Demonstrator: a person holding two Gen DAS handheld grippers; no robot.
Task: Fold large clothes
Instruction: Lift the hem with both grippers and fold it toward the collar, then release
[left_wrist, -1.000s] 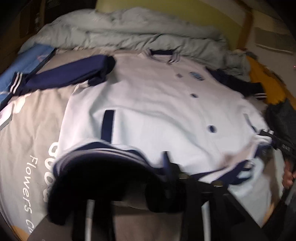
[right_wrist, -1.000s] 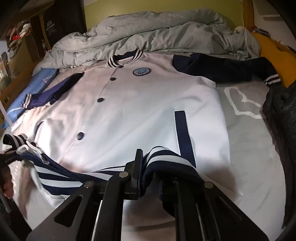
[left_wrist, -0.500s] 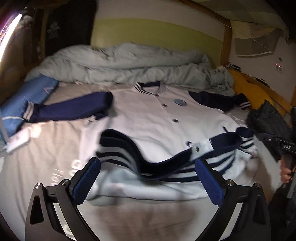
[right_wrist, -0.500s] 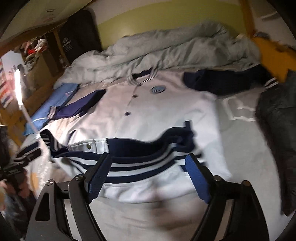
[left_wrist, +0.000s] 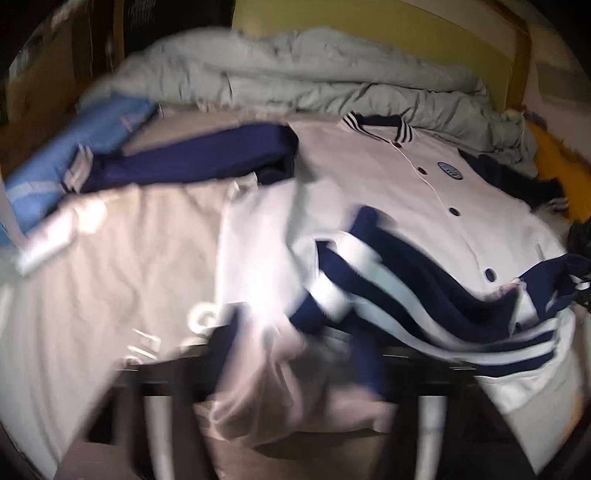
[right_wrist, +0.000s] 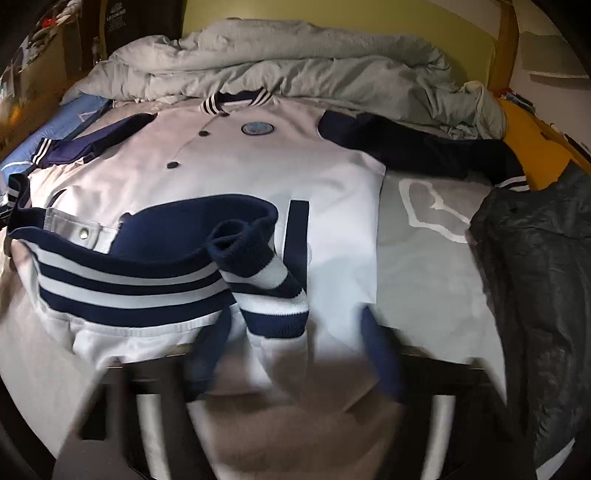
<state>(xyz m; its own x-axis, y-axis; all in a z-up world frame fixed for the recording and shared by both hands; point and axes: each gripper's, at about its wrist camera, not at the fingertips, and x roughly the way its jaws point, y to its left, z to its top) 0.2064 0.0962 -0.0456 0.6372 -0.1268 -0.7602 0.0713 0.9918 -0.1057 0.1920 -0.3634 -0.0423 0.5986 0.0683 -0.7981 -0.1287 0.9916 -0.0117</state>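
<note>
A white varsity jacket (right_wrist: 258, 166) with navy sleeves lies face up on the bed, collar toward the far duvet; it also shows in the left wrist view (left_wrist: 388, 184). Its navy-and-white striped hem (right_wrist: 147, 280) is folded up over the lower body and lies bunched; the hem shows in the left view too (left_wrist: 424, 302). My left gripper (left_wrist: 299, 369) is blurred by motion, its blue pads apart over the near hem corner. My right gripper (right_wrist: 291, 354) is also blurred, its pads apart on either side of a rolled hem corner (right_wrist: 258, 266). Neither visibly clamps the cloth.
A crumpled grey duvet (right_wrist: 295, 66) lies along the headboard. A dark padded jacket (right_wrist: 535, 266) lies at the right of the bed. A blue folded cloth (left_wrist: 74, 155) lies at the left. The grey printed sheet (right_wrist: 424, 258) shows beside the jacket.
Both grippers let go of the hem, which dropped folded onto the jacket's body. Both then pulled back and now move down toward the near hem corners, blurred.
</note>
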